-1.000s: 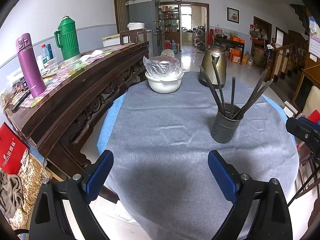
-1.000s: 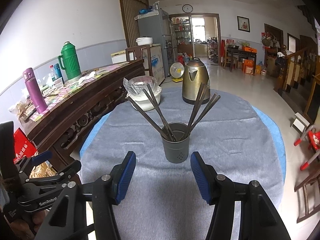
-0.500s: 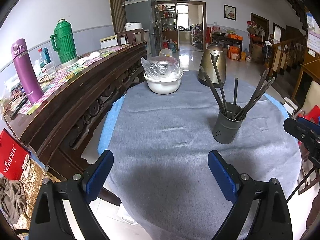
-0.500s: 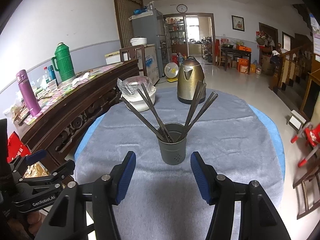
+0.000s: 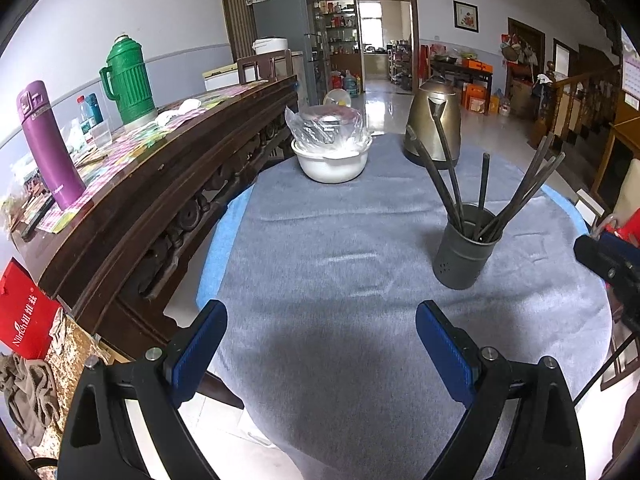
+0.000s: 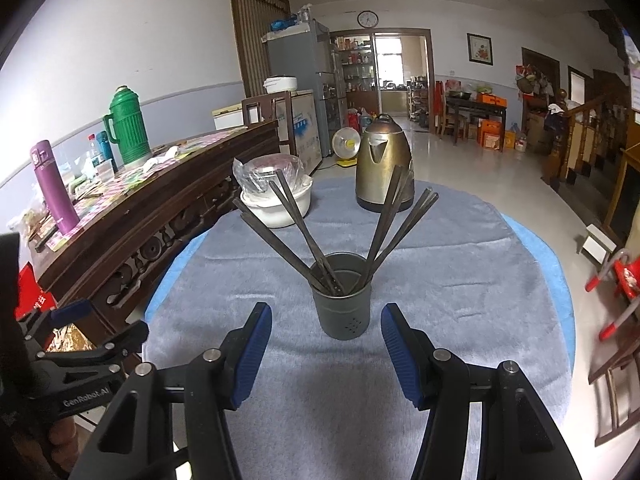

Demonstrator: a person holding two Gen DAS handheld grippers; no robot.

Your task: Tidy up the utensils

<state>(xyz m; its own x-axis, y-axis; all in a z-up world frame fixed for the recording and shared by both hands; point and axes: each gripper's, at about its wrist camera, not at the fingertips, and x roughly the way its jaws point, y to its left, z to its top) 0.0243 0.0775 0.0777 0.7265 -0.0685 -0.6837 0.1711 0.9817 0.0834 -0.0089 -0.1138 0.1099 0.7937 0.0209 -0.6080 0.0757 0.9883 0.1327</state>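
The dark chopsticks (image 6: pixel 304 236) stand fanned in the grey perforated holder (image 6: pixel 343 312), their tips leaning on its rim toward ten and two o'clock, because the cup is wider than the bundle. The holder sits upright on the grey cloth of the round table (image 6: pixel 460 280), directly ahead of your right gripper (image 6: pixel 326 344), at twelve o'clock between its blue pads (image 6: pixel 252 352); you hold those jaws moderately wide and empty, apart from the cup, probably so they can straddle it or a stick. Your left gripper (image 5: pixel 320 344) hangs wide and empty over bare cloth, with the holder at its two o'clock, clear of the work. Beyond, at eleven and one o'clock of the holder, the wrapped white bowl (image 6: pixel 280 208) and brass kettle (image 6: pixel 382 164) stand well apart.
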